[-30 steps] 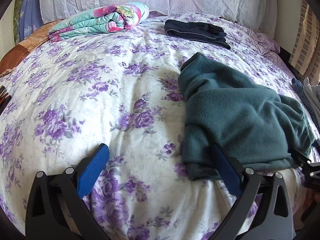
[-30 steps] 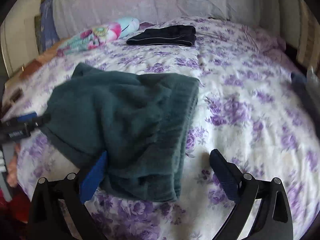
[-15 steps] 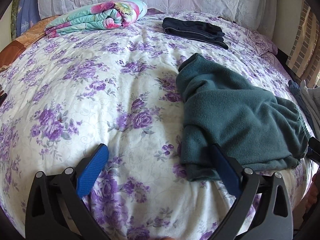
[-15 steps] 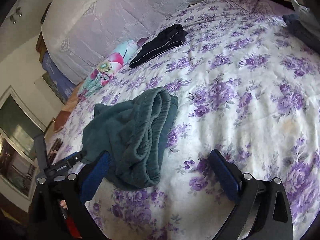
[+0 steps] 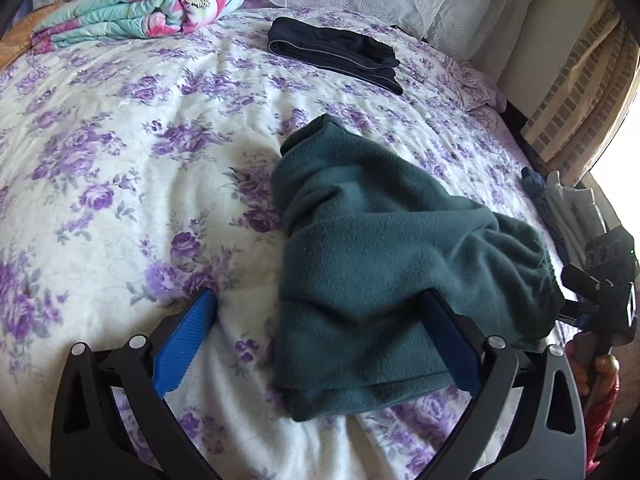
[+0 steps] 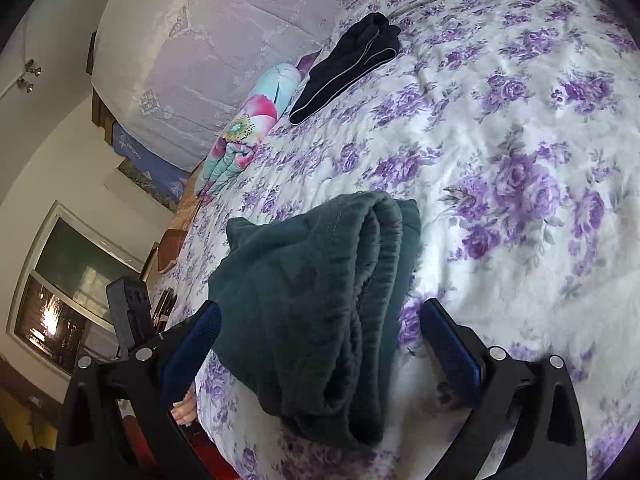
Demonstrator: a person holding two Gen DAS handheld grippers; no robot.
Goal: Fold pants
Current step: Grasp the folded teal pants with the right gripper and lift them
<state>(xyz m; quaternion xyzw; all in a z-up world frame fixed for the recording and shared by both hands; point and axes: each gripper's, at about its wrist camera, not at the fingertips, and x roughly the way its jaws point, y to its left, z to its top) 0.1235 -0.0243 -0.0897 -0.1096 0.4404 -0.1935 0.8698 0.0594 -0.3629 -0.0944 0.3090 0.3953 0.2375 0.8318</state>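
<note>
Left wrist view: left hand-held gripper (image 5: 316, 344) moved closer over pants (image 5: 384, 264), jaws apart. Right hand-held gripper (image 6: 320, 344) rolled sideways, jaws apart, empty; both straddle the pants, regrasp likely next.

Folded pants (image 5: 384, 264) lie near the front edge of the bed (image 5: 120, 184). Behind them, another folded garment (image 5: 336, 54) rests near the headboard, with a rolled quilt (image 5: 136, 8) to its left.

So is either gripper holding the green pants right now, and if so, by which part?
Nothing is held. The left gripper and right gripper are both open, and the green pants lie loose on the bed.
</note>
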